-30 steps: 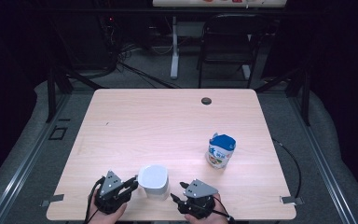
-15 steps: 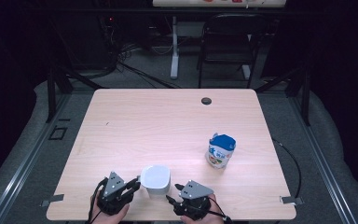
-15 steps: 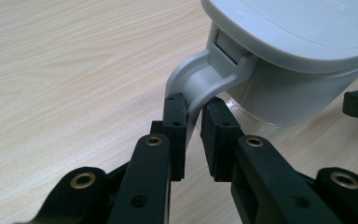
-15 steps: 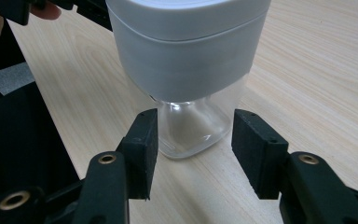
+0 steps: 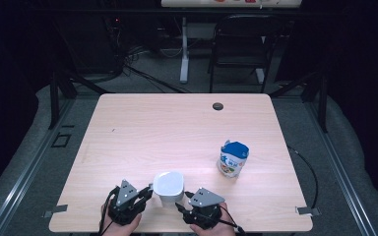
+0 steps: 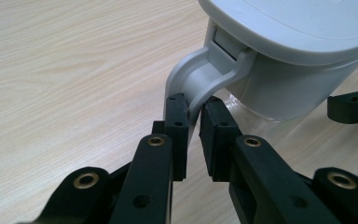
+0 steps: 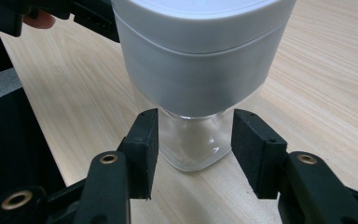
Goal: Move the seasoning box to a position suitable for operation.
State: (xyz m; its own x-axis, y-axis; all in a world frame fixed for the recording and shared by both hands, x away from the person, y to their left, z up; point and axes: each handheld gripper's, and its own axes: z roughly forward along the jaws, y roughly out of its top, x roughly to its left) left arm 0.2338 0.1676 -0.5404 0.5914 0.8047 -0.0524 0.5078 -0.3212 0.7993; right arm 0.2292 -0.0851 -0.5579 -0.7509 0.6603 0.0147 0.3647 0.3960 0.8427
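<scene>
My left gripper (image 6: 193,126) has just been closing and now pinches the grey handle (image 6: 200,79) of the white-lidded jar (image 5: 168,188); both pads sit against the handle's lower end. My right gripper (image 7: 193,154) has also been closing: its jaws straddle the jar's clear glass base (image 7: 193,142), pads just beside the glass, and I can't tell whether they touch it. The jar stands upright near the table's (image 5: 177,132) front edge, between my two hands. The blue-lidded can (image 5: 234,159) stands well apart, further back on my right side.
</scene>
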